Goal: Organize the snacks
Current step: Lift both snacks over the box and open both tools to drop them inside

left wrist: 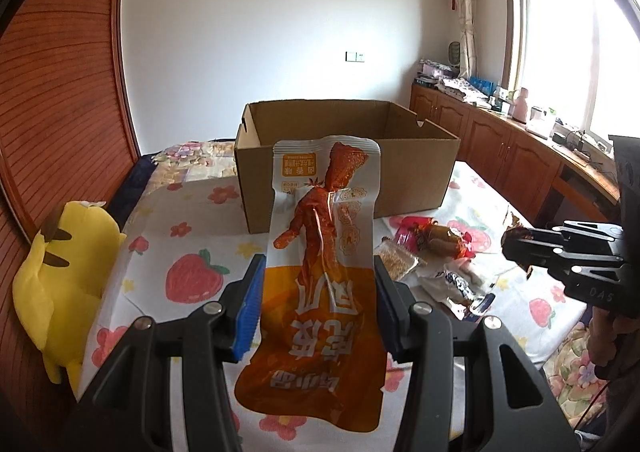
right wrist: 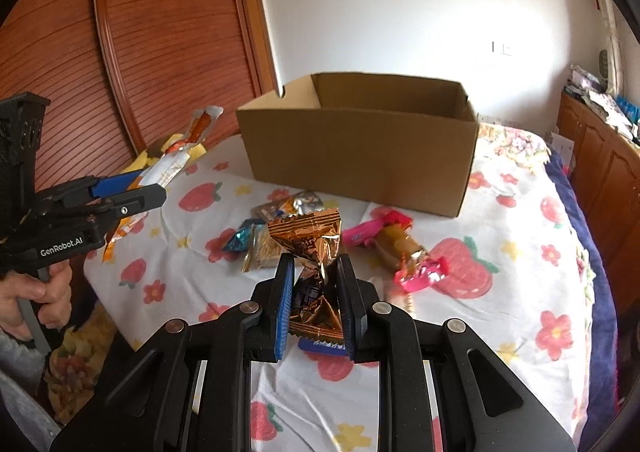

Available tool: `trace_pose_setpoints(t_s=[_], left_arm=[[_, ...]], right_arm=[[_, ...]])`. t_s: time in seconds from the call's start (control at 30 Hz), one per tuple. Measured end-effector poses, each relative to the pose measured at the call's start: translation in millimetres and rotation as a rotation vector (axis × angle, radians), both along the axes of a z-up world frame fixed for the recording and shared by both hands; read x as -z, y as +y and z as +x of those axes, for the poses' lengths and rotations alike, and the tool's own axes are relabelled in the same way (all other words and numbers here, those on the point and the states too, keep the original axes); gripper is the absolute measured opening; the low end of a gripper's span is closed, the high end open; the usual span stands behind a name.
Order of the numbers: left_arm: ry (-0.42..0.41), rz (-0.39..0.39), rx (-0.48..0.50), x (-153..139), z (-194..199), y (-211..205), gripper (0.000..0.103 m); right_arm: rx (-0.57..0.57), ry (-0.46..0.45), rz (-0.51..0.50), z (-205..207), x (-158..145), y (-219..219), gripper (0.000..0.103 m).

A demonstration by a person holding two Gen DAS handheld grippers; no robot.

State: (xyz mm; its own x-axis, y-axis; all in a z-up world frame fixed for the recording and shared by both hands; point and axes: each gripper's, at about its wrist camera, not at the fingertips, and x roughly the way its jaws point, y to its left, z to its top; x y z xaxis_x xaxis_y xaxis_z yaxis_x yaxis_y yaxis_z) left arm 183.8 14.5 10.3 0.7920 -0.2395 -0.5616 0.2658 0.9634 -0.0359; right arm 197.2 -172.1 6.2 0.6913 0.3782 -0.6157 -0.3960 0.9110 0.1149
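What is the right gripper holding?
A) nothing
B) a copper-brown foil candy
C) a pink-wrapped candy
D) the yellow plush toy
B: in the right wrist view, the right gripper has its blue pads shut on a copper-brown foil candy, lifted off the strawberry-print sheet.

A bed (right wrist: 520, 292) is covered by a white sheet printed with red strawberries and pink and yellow flowers; a dark blue cover is seen along its edge. An open cardboard box (right wrist: 360, 155) is set on the sheet toward the far side. In front of the box, a loose cluster of snacks is spread on the sheet: a pink-wrapped caramel-coloured sweet (right wrist: 400, 248), a blue foil-wrapped candy (right wrist: 240, 238), a clear packet of seeded brittle (left wrist: 400, 266) and a crumpled white wrapper (left wrist: 444, 284). A yellow plush toy (left wrist: 60, 280) is propped at the bed's edge beside the wooden wall.
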Motion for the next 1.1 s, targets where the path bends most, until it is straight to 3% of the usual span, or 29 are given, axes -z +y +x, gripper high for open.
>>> trace_pose_setpoints(t_s=[0.5,0.9,1.1], left_arm=[[-0.063,-0.052,0.014,-27,51,-11,0.049],[-0.108,-0.045,0.040,-61,138,-30,0.050],[-0.096,-0.033,0.053,-60,183,-40,0.050]], right_arm=[[0.014,-0.091,-0.022,31,-37,-19,0.019],[-0.026,-0.152,-0.038,117,-59,-13,0.019],[-0.031,-0.149,-0.021,168,-60,-13,0.019]])
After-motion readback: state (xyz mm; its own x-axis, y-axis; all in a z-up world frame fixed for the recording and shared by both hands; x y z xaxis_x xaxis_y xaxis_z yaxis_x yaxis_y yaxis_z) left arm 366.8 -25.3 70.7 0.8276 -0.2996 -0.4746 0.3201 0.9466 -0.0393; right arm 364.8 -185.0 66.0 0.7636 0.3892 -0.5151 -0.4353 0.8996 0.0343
